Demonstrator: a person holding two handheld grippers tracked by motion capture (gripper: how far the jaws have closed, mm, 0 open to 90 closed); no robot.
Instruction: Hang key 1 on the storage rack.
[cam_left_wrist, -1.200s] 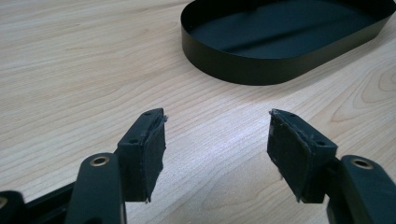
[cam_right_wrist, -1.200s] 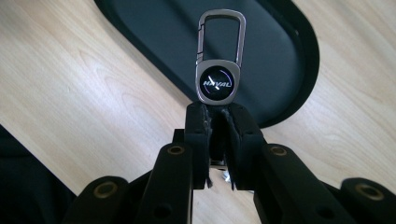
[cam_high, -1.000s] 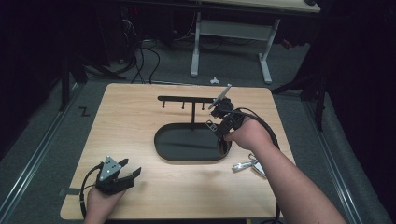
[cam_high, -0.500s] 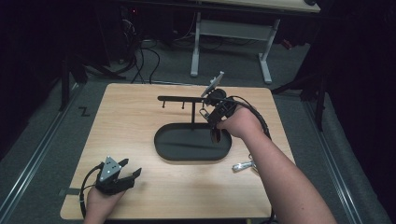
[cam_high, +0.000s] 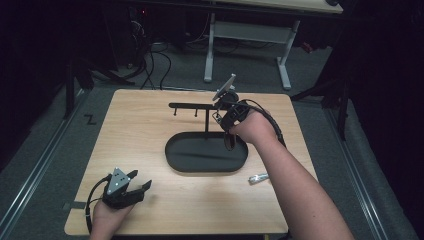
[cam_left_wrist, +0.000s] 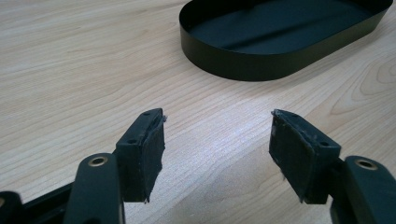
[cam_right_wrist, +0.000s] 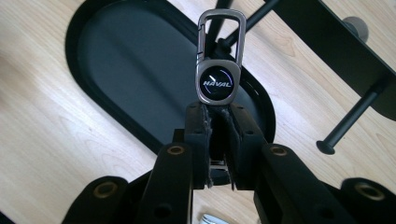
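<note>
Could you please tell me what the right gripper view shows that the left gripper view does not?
The right gripper view has the right gripper shut on a HAVAL keychain, its carabiner loop up near the black hook rack with its pegs. The left gripper view has the open left gripper low over bare wooden table, holding nothing. Both show the black oval tray and the wood tabletop.

Left gripper (cam_high: 131, 188) resting near the table's (cam_high: 150, 135) front-left corner, jaws apart, right gripper (cam_right_wrist: 218, 116) raised over the table (jaws clamped together), forearm outstretched.
</note>
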